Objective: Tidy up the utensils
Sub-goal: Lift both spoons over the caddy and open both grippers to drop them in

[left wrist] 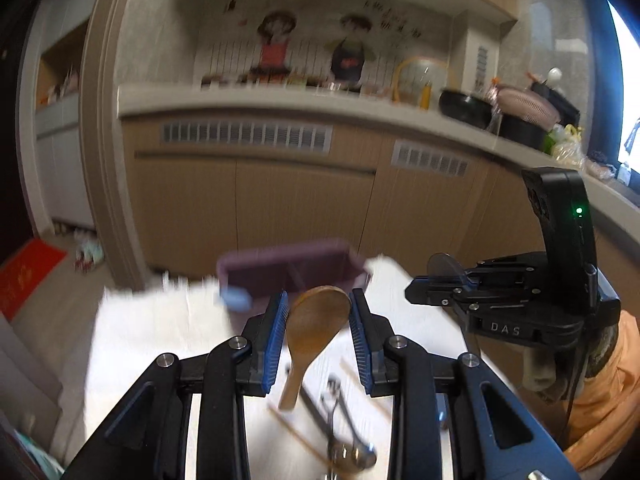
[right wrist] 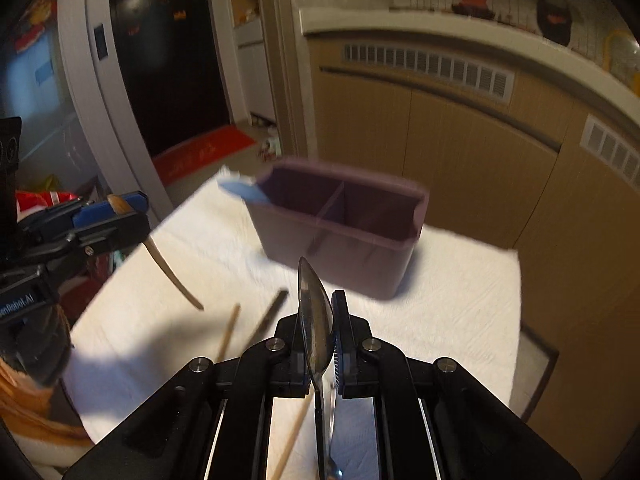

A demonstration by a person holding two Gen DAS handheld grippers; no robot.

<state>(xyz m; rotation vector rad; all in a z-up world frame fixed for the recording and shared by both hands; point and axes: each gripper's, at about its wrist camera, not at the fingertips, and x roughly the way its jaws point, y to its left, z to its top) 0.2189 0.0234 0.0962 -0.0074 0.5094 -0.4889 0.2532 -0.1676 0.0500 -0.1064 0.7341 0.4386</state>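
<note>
A purple two-compartment utensil holder (right wrist: 340, 224) stands on the white cloth (right wrist: 224, 248), with a light blue utensil handle (right wrist: 244, 192) sticking out of its left end. My left gripper (left wrist: 319, 306) is shut on a wooden rice paddle (left wrist: 314, 328), held above the cloth just short of the holder (left wrist: 292, 270). It also shows in the right wrist view (right wrist: 116, 206) with the paddle's handle hanging down. My right gripper (right wrist: 320, 312) is shut on a metal spoon (right wrist: 316, 312), bowl pointing up, in front of the holder. It shows at the right of the left wrist view (left wrist: 436, 280).
Wooden chopsticks (right wrist: 228, 334) and a dark utensil (right wrist: 268, 320) lie on the cloth. Metal spoons (left wrist: 352, 456) lie under the left gripper. Brown cabinets (left wrist: 300, 208) and a cluttered counter (left wrist: 280, 104) stand behind the table. A red mat (right wrist: 204, 152) lies on the floor.
</note>
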